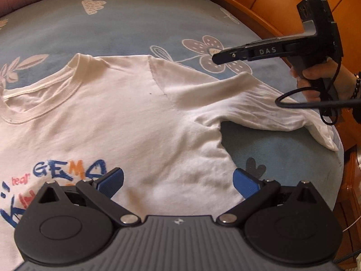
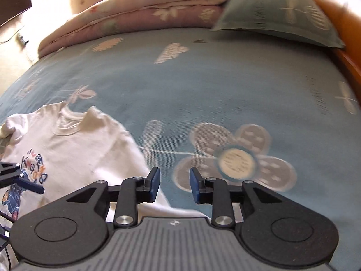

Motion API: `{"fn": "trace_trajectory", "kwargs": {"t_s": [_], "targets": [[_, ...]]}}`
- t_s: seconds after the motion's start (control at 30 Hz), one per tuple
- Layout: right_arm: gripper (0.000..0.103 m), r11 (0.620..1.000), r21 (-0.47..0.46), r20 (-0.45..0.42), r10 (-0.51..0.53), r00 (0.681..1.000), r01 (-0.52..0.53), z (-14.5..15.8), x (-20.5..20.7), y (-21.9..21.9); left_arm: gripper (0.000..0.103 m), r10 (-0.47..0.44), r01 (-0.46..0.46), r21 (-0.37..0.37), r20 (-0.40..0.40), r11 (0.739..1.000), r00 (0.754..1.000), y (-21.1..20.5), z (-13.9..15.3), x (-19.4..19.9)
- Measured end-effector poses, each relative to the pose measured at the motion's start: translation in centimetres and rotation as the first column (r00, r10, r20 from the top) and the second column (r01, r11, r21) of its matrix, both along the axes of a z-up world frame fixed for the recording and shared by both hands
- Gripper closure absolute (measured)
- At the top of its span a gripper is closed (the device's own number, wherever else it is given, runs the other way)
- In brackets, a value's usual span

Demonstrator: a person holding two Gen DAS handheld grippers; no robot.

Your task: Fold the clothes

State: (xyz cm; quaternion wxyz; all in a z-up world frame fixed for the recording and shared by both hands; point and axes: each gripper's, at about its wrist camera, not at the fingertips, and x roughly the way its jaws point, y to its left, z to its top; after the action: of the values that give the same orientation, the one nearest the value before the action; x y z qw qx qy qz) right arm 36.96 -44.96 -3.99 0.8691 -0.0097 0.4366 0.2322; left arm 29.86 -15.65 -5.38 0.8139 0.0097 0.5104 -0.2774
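Bed (image 2: 225, 85): blue sheet, flower print, serves as folding surface; quilt (image 2: 135, 6) and pillow (image 2: 277, 11) pushed to far end, likely to clear room. Wood bedframe (image 1: 282, 4) along edge. Shirt (image 1: 126, 117) lies flat, front up, sleeve (image 1: 259, 106) spread toward bed edge, not yet folded. Left gripper (image 1: 178, 181) above hem area, jaws wide, empty. Right gripper (image 2: 174, 185) over bare sheet beside sleeve, jaws narrowly apart, holding nothing.

A white T-shirt (image 1: 126, 117) lies face up on the blue flowered bed (image 1: 135, 27). The left claw (image 1: 178, 181) hovers open over its chest; the right claw (image 1: 220, 57) hangs above the sleeve (image 1: 259, 106).
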Motion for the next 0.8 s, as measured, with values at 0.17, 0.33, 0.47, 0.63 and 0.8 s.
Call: {"fn": "trace_trajectory", "kwargs": {"t_s": [0.17, 0.33, 0.47, 0.63, 0.8], "targets": [[0.07, 0.996, -0.007, -0.019, 0.092, 0.996, -0.092, -2.1, 2.0, 3.9, 0.001, 0.089, -0.089, -0.015, -0.012, 0.996, 0.996, 1.9, -0.2, 0.3], [0.096, 0.992, -0.044, -0.039, 0.116, 0.992, -0.118, -2.6, 2.3, 5.1, 0.001, 0.131, -0.131, -0.033, -0.019, 0.991, 0.991, 2.9, -0.5, -0.1], [0.099, 0.987, -0.103, -0.011, 0.121, 0.993, -0.121, -2.4, 2.7, 6.1, 0.001, 0.149, -0.149, -0.046, -0.017, 0.988, 0.989, 3.3, -0.6, -0.3], [0.098, 0.995, -0.098, 0.021, 0.03, 0.999, -0.027, -1.7, 4.8, 6.0, 0.001, 0.163, -0.163, -0.046, -0.007, 0.986, 0.987, 4.0, -0.2, -0.1], [0.08, 0.993, 0.033, 0.019, -0.115, 0.993, 0.114, 1.3, 1.8, 1.9, 0.001, 0.163, -0.163, -0.03, -0.004, 0.986, 0.987, 5.0, -0.3, 0.3]]}}
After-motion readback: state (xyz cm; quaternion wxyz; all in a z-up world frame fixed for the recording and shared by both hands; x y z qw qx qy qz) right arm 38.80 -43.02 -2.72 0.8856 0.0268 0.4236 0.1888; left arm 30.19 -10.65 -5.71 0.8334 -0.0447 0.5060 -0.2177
